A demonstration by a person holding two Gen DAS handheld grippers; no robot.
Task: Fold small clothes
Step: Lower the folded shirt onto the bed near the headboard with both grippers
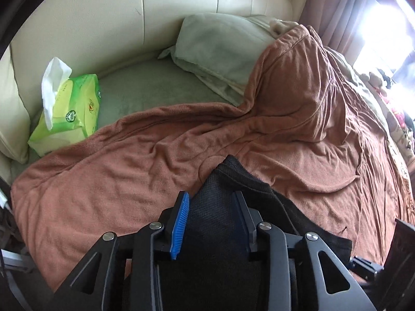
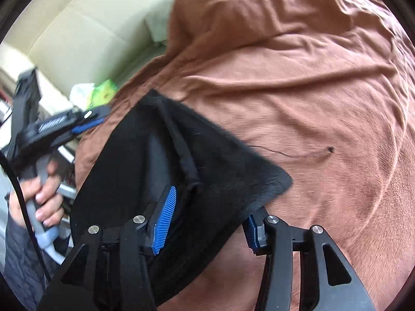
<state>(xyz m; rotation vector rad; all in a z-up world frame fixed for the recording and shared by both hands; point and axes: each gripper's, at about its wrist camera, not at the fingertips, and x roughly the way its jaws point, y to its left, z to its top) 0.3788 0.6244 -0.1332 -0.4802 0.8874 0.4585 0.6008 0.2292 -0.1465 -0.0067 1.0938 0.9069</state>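
The left tool [image 1: 211,215] pointed down at a bed covered by a rumpled brown blanket [image 1: 160,155]. Its jaws stood apart, with a black mesh garment [image 1: 228,181] lying between them. The blue pad [image 1: 179,223] on one finger stood clear of the cloth on its outer side, and I could not tell whether the other finger touched it. The garment lay on the blanket near the bed's edge, one corner pointing toward the pillows.

In the right wrist view the right tool [image 2: 207,220] also had its jaws apart. The garment [image 2: 145,142] spread between and over them: one blue-padded finger [image 2: 166,220] showed in front of the cloth, the other [image 2: 253,233] peeked from under its edge. The pads did not seem to press the cloth together. A loose dark thread [image 2: 285,153] lay on the blanket [image 2: 298,77] beside the garment's pointed corner.

At the left of that view a hand [image 2: 44,191] gripped the grey handle of the left tool [image 2: 88,123], which appeared blurred.

Beyond the blanket, a green tissue pack [image 1: 70,108] sat on a green sheet [image 1: 145,96], with a pale pillow [image 1: 220,49] against a cream padded headboard [image 1: 103,18].
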